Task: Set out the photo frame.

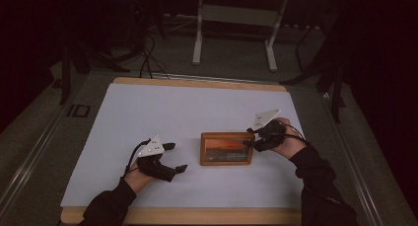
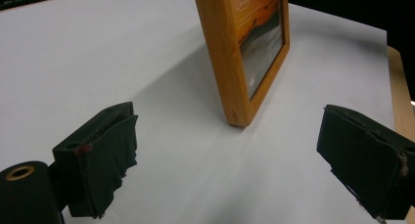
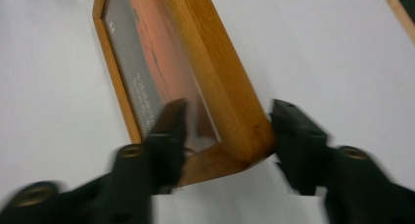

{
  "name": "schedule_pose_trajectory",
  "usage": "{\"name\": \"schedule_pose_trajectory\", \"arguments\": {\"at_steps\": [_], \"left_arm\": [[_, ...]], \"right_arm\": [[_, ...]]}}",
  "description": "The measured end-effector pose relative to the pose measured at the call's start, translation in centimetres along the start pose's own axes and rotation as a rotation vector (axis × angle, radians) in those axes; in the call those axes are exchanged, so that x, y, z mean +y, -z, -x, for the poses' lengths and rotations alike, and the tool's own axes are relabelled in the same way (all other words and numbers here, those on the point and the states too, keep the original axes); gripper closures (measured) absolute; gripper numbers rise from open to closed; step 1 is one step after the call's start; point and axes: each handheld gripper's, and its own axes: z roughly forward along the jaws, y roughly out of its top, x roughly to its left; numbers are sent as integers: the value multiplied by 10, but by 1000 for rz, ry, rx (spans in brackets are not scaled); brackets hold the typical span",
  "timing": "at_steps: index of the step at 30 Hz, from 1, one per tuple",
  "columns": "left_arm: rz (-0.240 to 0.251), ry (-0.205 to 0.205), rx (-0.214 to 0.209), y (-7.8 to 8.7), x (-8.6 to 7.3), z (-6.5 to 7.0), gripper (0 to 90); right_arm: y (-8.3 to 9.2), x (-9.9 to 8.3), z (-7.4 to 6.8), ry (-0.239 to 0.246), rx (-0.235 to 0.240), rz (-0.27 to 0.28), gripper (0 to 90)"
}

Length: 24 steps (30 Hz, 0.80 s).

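The rectangular wooden picture frame with an orange sunset print [image 1: 227, 148] stood near the middle of the white-covered table [image 1: 162, 112], tipped up on its edge. My right gripper [image 1: 251, 138] had its jaws closed on the frame's corner, I judged to steady it upright. My left gripper [image 1: 172, 157] waited wide open, just beside. The print's small lettering was unreadable, and motion blur smeared my right jaws.

A white sheet [image 1: 197, 107] covers a light wooden tabletop [image 1: 197, 83]. Beyond it, a pale metal stand [image 1: 236, 16] and what look like dark cables [image 1: 148, 53] occupy the dim floor.
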Motion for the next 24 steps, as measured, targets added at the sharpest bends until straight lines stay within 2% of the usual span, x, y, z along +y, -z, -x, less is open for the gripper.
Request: {"name": "schedule_pose_trajectory", "arguments": {"at_steps": [3,6,11,15,16,18,24], "left_arm": [[-2,-1,0,0,0,0,81],[1,-3,-1,0,0,0,81],[-1,-6,0,0,0,1,81],[2,-15,0,1,0,2,81],[7,-11,-1,1,-1,2,81],[5,-12,-1,1,-1,2,81],[12,-18,-5,2,0,3,81]], "right_arm": [[1,-2,-3,-12,-8,2,389],[3,-4,-5,-30,-21,35,360],[7,-12,-8,-67,-57,57,257],[10,-18,-11,-107,-54,101,202],[12,-24,-14,-136,-45,138,171],[13,-30,-18,-161,-47,163,145],[14,-50,-29,-213,-71,244,138]]}}
